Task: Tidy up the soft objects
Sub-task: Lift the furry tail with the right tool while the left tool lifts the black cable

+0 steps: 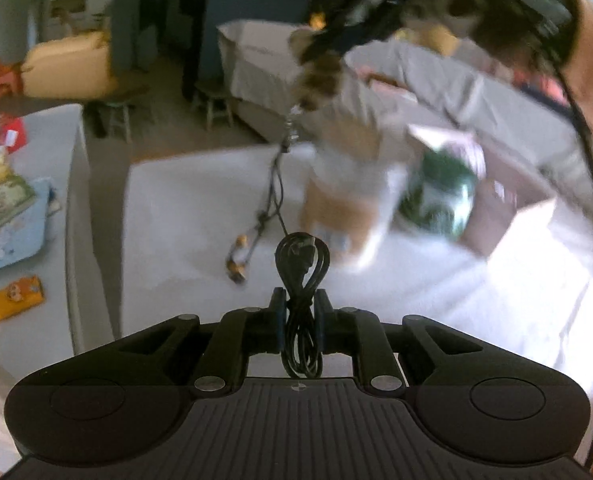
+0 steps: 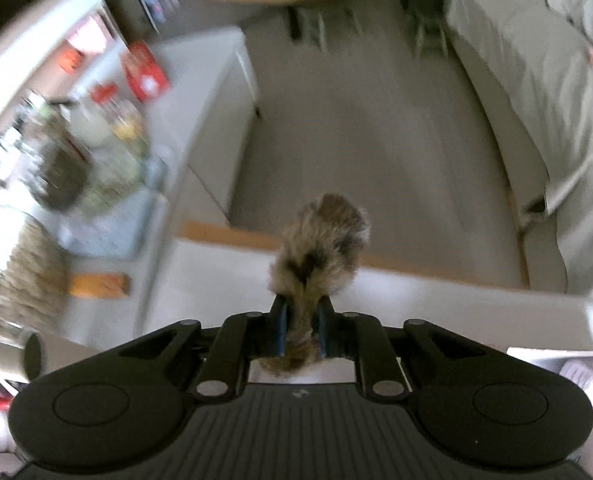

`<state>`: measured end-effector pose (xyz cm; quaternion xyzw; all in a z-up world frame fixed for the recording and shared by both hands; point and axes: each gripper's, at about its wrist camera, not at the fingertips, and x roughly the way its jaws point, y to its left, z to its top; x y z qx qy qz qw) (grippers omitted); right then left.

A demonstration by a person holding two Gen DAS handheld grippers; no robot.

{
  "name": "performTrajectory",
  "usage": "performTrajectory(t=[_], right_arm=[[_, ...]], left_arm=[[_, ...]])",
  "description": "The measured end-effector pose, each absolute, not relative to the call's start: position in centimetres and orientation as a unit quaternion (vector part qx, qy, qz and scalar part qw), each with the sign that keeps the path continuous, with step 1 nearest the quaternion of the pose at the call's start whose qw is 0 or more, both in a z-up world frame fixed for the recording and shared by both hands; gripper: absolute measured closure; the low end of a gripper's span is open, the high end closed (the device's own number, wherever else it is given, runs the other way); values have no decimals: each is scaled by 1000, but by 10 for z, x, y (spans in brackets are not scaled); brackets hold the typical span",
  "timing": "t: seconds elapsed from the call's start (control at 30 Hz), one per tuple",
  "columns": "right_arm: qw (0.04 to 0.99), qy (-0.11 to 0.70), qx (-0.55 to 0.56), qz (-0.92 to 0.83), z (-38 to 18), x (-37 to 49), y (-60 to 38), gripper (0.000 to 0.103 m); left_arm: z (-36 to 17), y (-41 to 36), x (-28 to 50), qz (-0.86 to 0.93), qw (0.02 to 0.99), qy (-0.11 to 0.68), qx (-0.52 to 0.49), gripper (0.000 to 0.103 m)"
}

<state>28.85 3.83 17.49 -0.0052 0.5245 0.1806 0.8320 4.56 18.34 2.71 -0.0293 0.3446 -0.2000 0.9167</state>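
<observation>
My left gripper [image 1: 300, 306] is shut on a coiled black cable [image 1: 301, 276] and holds it above the white table [image 1: 184, 216]. My right gripper [image 2: 301, 312] is shut on a brown-and-black furry tail [image 2: 320, 244], held high in the air. In the left wrist view the same furry tail [image 1: 322, 76] hangs blurred from the right gripper's dark body [image 1: 380, 4] at the top, with a black cord and orange-tipped pieces [image 1: 238, 258] trailing down onto the table. The right wrist view is motion-blurred.
An open cardboard box [image 1: 508, 200] with a green-and-white item [image 1: 440, 196] sits at the table's right. A blurred white-and-tan soft object [image 1: 348, 188] lies beside it. A side table at left holds books and jars [image 1: 0, 184]. A grey sofa [image 2: 536, 92] stands beyond.
</observation>
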Motion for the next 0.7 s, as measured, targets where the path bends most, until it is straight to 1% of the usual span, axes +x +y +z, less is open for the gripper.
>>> performTrajectory(t=[0.13,0.3,0.4,0.57,0.7], right_arm=[[854,475,14,211,227,269,33,89],[886,402,31,231,301,237,5,90],[904,356,39,233,344,211,-23,90],[931,298,37,208,397,175,-70,90],[944,276,29,177,415,158,-107,90]], left_arm=[[64,194,51,-169,938,300,-32,86],[137,197,62,-138,965,221,-31,86],[175,184,65,-140,972,186,-40,86],[206,127,78,-196,962,182,-61,86],[204,60,96,-253,944,203,-68,86]])
